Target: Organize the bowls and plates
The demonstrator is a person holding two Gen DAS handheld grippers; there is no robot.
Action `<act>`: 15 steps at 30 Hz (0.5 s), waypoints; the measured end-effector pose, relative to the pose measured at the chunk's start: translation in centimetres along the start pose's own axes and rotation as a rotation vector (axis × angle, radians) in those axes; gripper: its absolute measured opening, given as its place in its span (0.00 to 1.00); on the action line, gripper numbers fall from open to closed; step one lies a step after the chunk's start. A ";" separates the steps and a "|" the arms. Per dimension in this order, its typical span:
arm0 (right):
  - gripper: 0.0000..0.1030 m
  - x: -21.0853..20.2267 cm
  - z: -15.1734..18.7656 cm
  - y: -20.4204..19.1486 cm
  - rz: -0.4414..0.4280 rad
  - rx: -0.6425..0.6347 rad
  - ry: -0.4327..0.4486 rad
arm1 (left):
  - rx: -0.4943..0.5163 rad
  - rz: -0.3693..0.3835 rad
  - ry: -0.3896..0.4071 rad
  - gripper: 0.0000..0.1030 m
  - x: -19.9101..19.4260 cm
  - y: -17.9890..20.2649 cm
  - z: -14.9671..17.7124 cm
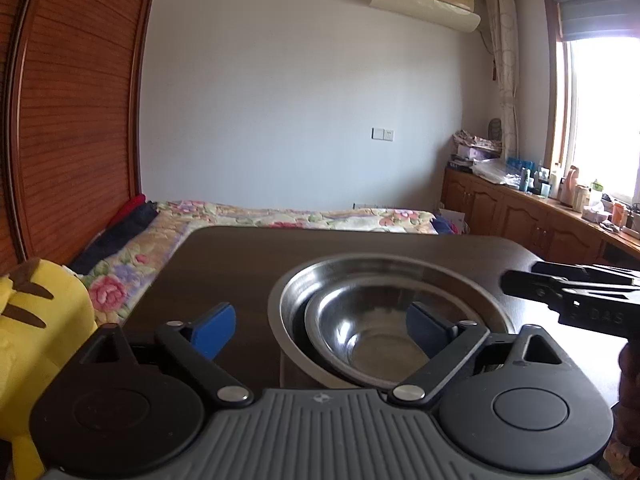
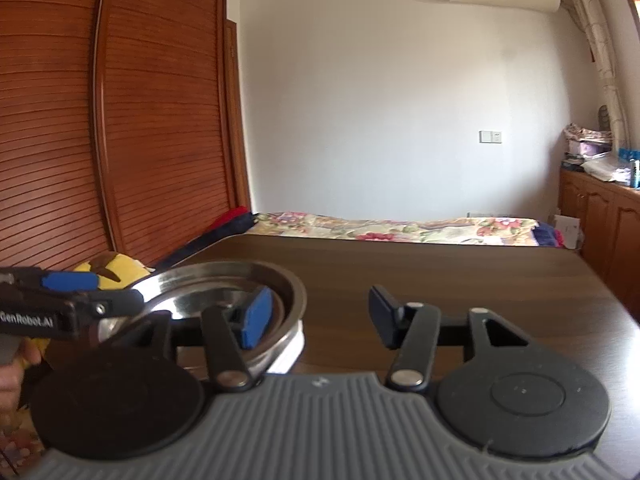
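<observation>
With blue pads spread wide and holding nothing, the left gripper [image 1: 320, 326] hangs above a small steel bowl [image 1: 372, 340] nested in a larger bowl [image 1: 296, 292] on the dark table [image 1: 240, 264], while the right gripper [image 2: 320, 316], equally open and empty, waits just beside.

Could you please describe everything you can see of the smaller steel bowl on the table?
The smaller steel bowl is round, shiny, bare metal, with a rolled rim and a reflective base. It looks empty. It sits upright, nested inside the larger steel bowl, off-centre toward the camera side. The stack stands on the dark wood table. The left hand-held gripper is open, with one blue pad over the bowl's inside; contact cannot be judged.
</observation>
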State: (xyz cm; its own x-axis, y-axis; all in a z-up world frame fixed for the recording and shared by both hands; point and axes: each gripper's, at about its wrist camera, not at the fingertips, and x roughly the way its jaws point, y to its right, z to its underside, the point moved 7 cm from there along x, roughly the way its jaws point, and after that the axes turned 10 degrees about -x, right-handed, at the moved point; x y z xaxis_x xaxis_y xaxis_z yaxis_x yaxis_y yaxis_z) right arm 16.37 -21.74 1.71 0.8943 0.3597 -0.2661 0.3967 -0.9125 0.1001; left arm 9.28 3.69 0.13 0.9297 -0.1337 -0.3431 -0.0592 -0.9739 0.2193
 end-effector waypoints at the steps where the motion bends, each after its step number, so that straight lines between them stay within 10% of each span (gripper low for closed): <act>1: 0.60 -0.3 -0.1 0.2 0.010 -0.002 0.002 | 0.001 -0.003 0.008 0.97 -0.2 0.1 -0.3; 15: 1.00 -2.9 -0.2 2.4 0.090 0.013 0.035 | 0.040 0.016 0.083 1.00 -1.9 4.2 -2.0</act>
State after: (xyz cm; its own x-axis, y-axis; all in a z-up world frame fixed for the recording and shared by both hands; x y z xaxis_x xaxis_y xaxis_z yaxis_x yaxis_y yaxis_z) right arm 14.79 -24.88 2.85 0.9329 0.2829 -0.2228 0.3124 -0.9436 0.1099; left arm 8.00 0.24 3.49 0.9555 -0.1348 -0.2624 -0.0868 -0.9786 0.1866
